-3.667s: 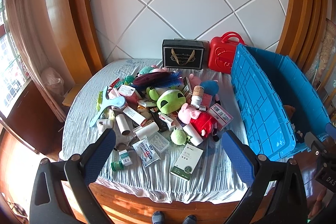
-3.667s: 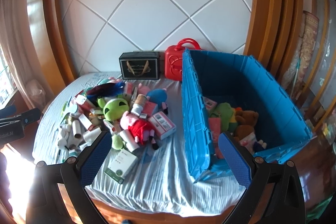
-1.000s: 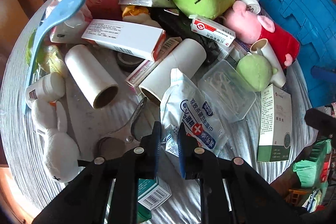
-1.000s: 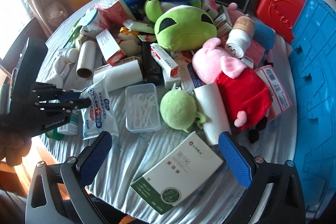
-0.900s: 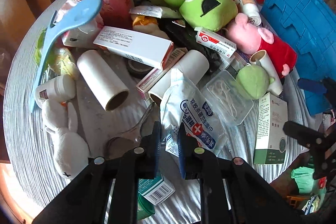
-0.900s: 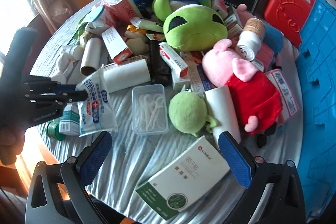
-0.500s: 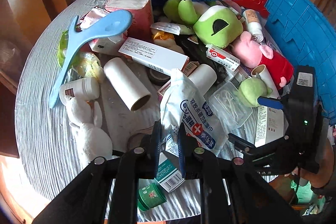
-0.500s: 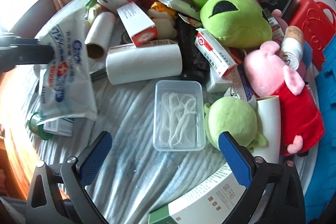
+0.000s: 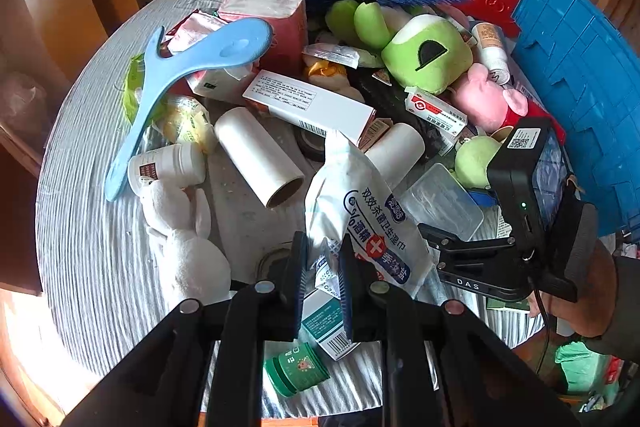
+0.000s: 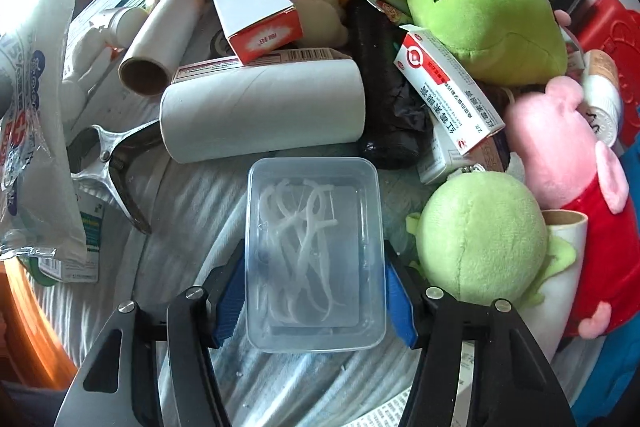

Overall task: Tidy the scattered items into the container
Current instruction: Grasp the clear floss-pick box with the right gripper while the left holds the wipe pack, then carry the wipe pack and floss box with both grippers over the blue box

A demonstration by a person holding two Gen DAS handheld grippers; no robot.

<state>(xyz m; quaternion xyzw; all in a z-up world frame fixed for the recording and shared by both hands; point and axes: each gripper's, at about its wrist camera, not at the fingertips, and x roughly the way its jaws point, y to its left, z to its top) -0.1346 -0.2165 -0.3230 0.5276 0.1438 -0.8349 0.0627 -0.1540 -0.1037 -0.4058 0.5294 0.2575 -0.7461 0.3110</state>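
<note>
Across the striped grey bedspread [image 10: 172,195] lies clutter. My left jaws [image 9: 322,281] pinch a white wet-wipe packet [image 9: 360,227]; my right jaws [image 10: 314,301] are closing around a clear plastic floss-pick box [image 10: 314,251].

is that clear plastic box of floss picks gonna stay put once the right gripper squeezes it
Probably, with care. The clear plastic box of floss picks looks thin-walled and may flex as the right gripper closes its jaws on its long sides. Its smooth walls could slip. It holds only a few picks, so it is likely light.
</note>
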